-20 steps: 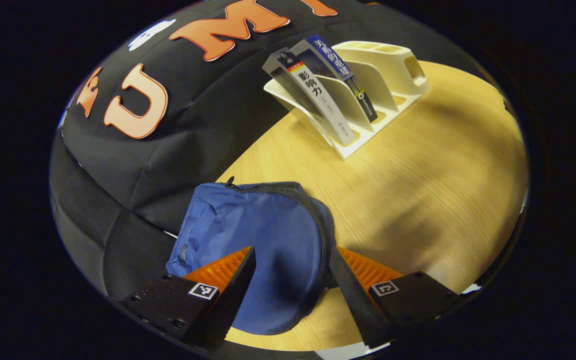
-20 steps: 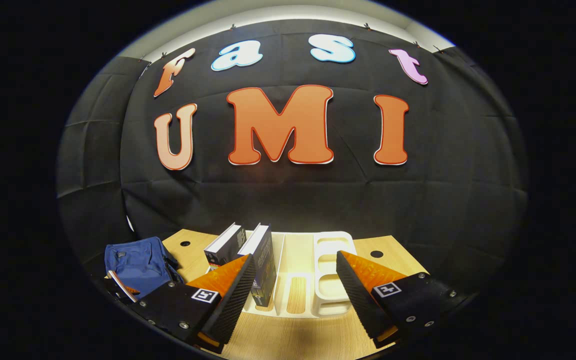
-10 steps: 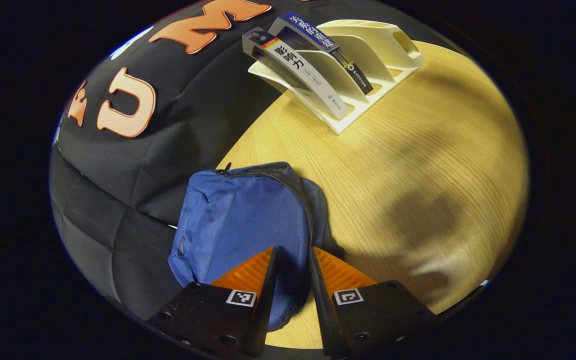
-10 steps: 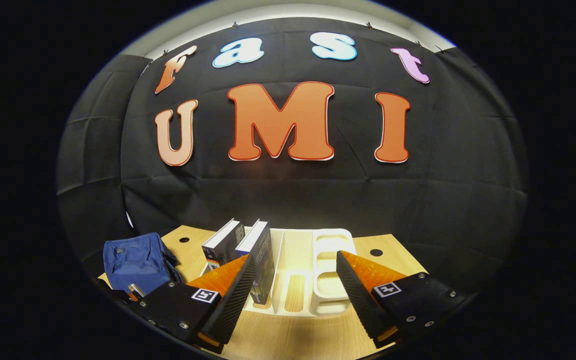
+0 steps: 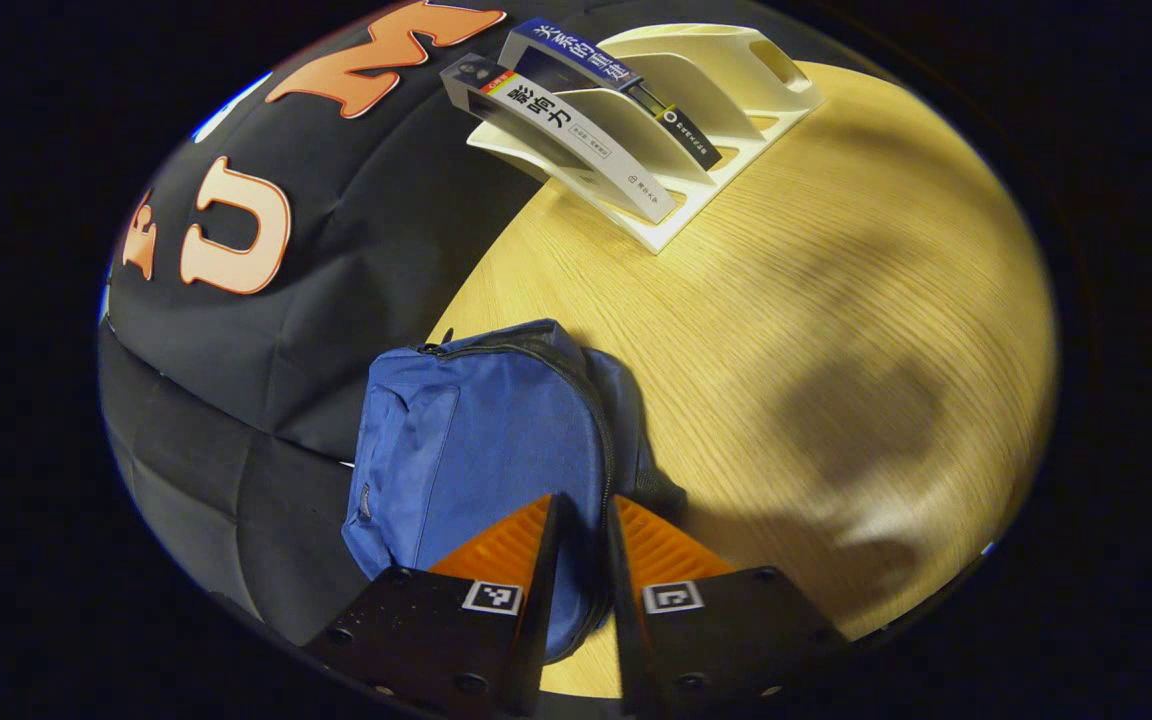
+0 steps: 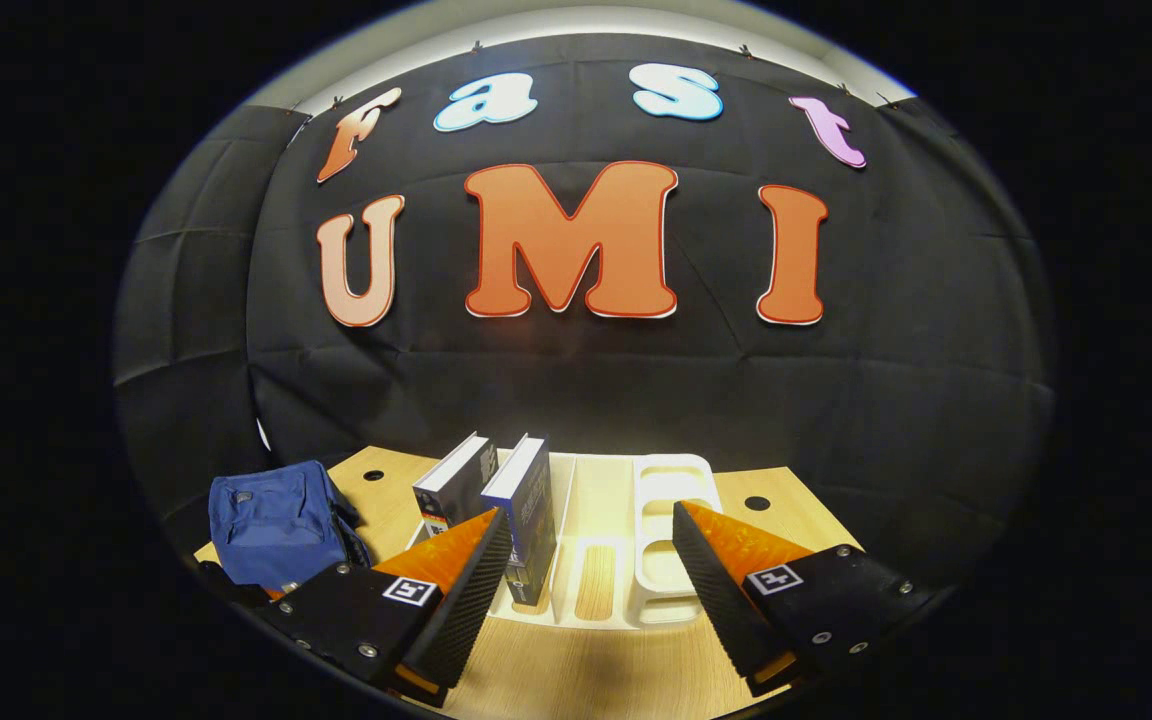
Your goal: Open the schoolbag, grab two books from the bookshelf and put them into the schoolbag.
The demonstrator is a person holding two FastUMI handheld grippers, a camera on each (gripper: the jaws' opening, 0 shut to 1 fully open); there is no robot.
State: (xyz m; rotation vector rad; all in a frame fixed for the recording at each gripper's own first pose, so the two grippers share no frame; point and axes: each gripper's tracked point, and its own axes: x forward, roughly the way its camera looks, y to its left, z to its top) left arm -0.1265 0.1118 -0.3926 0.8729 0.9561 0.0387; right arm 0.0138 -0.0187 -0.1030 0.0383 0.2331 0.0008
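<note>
Left gripper (image 5: pixel 581 520) closing over the schoolbag (image 5: pixel 481 450)

Its jaws, wide a second ago, now stand nearly together at the bag's zipper edge; whether they pinch it is unclear. The right gripper (image 6: pixel 586 560) stays spread before the two books (image 6: pixel 501 495) in the bookshelf (image 6: pixel 636 540).

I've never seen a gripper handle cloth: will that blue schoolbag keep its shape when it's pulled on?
Probably not. The blue schoolbag looks like soft fabric, slumped flat on the wooden table, so it would likely fold and sag. It seems empty, so likely light and apt to slide. The left gripper has nearly closed at its zipper edge.
</note>
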